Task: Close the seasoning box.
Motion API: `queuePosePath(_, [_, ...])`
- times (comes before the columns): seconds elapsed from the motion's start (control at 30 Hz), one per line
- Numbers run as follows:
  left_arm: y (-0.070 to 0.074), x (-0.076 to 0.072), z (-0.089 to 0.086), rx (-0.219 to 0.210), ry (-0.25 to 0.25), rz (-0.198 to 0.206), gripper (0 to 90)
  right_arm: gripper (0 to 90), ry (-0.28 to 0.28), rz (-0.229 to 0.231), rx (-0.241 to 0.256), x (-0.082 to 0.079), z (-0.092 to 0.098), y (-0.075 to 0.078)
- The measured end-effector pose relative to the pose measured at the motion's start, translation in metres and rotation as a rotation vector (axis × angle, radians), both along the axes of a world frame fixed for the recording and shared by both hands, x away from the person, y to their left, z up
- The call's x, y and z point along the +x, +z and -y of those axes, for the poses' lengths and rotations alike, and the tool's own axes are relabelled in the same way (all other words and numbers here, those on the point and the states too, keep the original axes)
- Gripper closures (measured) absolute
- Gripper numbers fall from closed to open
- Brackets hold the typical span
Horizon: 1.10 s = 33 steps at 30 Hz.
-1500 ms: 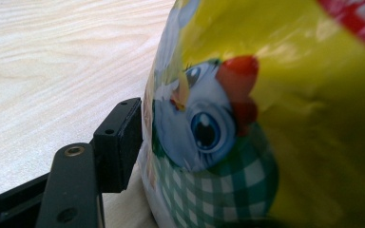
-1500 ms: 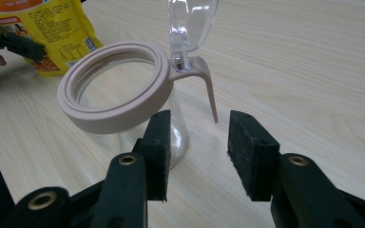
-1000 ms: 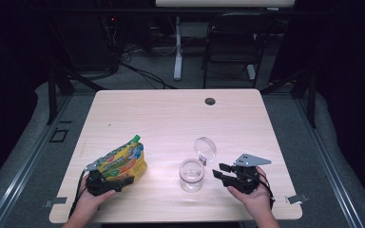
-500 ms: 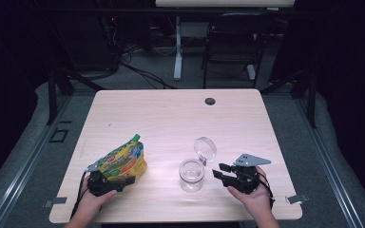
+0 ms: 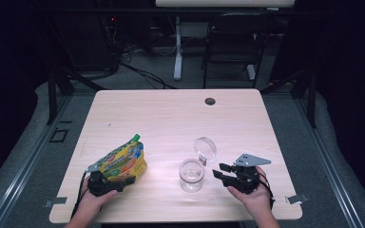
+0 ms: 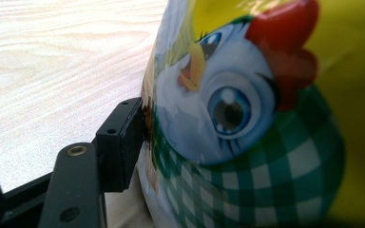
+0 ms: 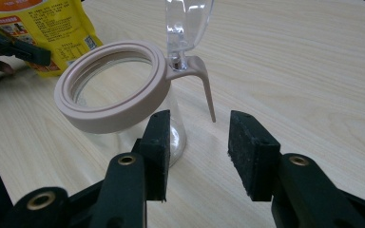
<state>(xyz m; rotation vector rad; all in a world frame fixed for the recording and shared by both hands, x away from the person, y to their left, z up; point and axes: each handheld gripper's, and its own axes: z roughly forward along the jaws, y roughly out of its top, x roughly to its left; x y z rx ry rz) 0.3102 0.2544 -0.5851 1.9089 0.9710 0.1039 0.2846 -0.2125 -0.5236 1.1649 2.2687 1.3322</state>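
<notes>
While my left gripper (image 5: 123, 179) pinches the pouch (image 5: 122, 161) low between its fingers, my right gripper (image 7: 197, 152), fingers apart just beside the open jar (image 7: 119, 102), risks knocking it over.

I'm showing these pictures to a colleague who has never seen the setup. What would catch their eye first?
Probably the bright yellow snack pouch with its cartoon chicken, at the table's near left, gripped by the left gripper. Next, the clear glass jar with its beige rim and hinged lid standing open, near the front centre. The right gripper is just beside it, jaws open and holding nothing.
</notes>
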Motion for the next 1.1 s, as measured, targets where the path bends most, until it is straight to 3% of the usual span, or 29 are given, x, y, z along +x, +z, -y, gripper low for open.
queuePosePath(1.1, [0.0023,-0.0008,-0.0018,0.021,0.001,0.032,48.0,59.5,0.002,0.001,-0.005,0.0005,0.0007,-0.0003])
